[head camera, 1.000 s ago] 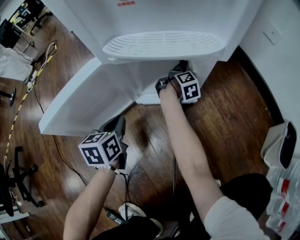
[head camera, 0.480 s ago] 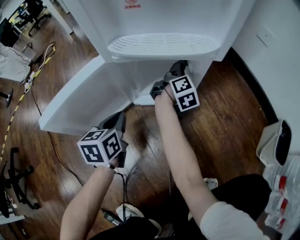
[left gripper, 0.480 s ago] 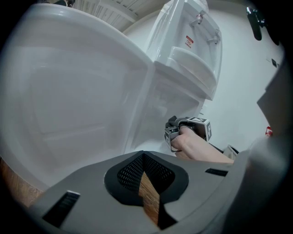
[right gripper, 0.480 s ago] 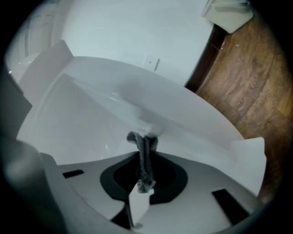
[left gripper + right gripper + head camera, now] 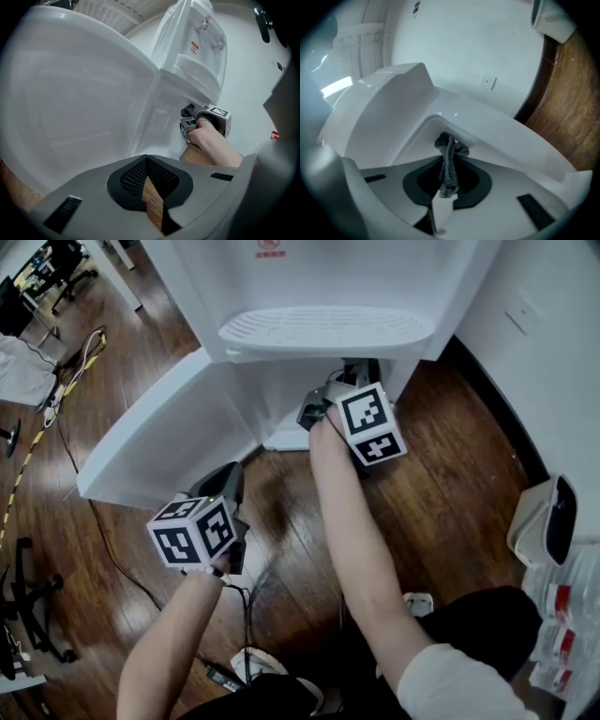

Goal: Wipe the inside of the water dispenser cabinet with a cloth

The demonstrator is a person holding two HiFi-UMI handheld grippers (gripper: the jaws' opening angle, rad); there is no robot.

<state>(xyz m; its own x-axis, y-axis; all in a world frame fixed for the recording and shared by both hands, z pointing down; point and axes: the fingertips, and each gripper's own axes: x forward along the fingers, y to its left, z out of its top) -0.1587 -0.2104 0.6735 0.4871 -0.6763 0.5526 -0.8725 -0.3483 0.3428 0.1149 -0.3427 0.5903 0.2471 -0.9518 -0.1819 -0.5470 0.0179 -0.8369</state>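
Water dispenser cabinet [image 5: 281,404] stands open, its door [image 5: 159,442] swung out to the left. The left claw [image 5: 149,187] is clenched on nothing, just beside that door, above the wooden floor [image 5: 450,474]. The right claw [image 5: 443,190] grips a grey cloth [image 5: 449,161] at the cabinet's opening.

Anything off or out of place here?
Nothing stands out. The cabinet door hangs open for the wipe, and the right gripper grips the grey cloth. No spills or damage visible.
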